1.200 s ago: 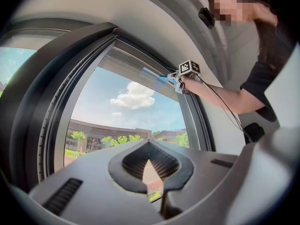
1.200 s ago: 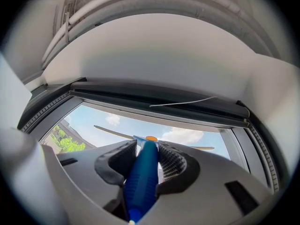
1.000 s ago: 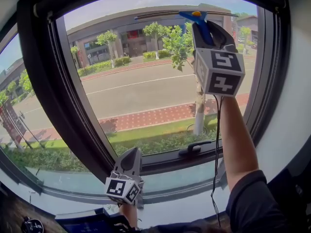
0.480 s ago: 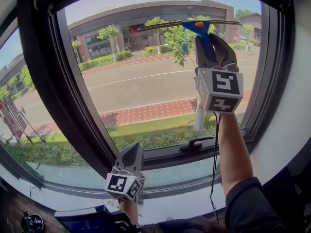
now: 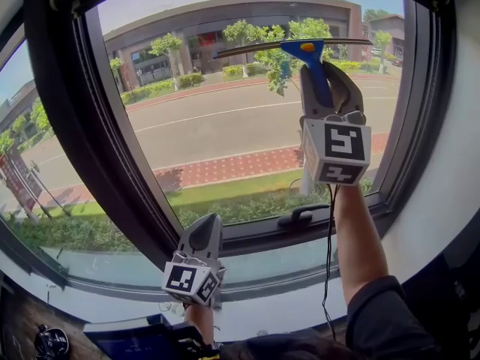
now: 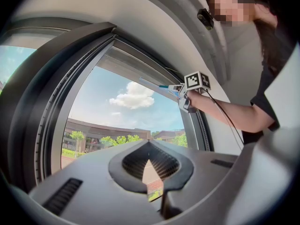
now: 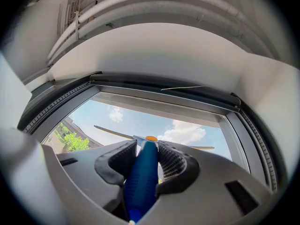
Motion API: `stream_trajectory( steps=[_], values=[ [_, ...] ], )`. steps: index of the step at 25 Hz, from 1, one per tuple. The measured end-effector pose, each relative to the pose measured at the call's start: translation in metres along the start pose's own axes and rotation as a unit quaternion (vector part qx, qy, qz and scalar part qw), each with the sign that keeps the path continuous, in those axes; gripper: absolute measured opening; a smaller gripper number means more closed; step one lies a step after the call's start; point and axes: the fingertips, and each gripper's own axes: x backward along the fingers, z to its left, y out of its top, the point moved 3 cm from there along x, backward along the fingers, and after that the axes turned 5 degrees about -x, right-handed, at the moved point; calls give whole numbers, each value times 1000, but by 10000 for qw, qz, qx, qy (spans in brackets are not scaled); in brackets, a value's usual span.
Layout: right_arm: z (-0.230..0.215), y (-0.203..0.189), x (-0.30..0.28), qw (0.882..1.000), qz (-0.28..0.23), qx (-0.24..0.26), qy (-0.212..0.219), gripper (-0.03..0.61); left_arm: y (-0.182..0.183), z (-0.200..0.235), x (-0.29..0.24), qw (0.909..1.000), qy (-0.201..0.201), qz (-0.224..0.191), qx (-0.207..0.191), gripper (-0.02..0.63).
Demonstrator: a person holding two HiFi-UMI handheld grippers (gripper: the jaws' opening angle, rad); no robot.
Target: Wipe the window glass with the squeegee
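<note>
Holding the squeegee (image 5: 307, 49) by its blue handle, the right claw (image 5: 325, 70) sits at the upper right of the head view, raised on an outstretched arm. The thin blade lies nearly level across the top of the window glass (image 5: 225, 126). The left claw (image 5: 201, 235) hangs low at the bottom centre, below the sill, its jaws drawn to a thin slit with nothing between them.

The likeliest trouble is the handle turning in the grip. It is a rounded bar pinched between two ribbed pads, so pressure against the pane on a downward pull could twist it and tip the blade, leaving streaks. The blade's right end is near the dark window frame (image 5: 411, 111) and could snag there if the stroke drifts sideways. Lower down, the latch handle (image 5: 300, 217) lies under the blade's path, so a full pull would meet it. The cable (image 5: 328, 261) dangling from the right claw could also drag.

No view shows the blade from the side, so I cannot tell whether it touches the glass or sits just off it. Wetness or dirt on the pane cannot be made out, and the dark things at the lower left of the head view are too cut off to name.
</note>
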Motion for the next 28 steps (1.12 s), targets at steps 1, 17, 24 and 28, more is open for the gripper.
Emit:
stream_trajectory(
  steps=[1,17,24,28],
  values=[
    [0,-2,1,10000,6,0,-4,141,0,0,0,10000,-8,-5,-5,2],
    [12,-24,22,9997,174,-172,25,141,1,-1,0,10000,-58,-18,2,2],
    [15,-37,33,9994,301,-189,1,141,4,-2,1,10000,-83,-43,-6,2],
    [16,-47,42,9991,382,-173,-10,141,5,-3,0,9999,-116,-47,-22,2]
  ],
)
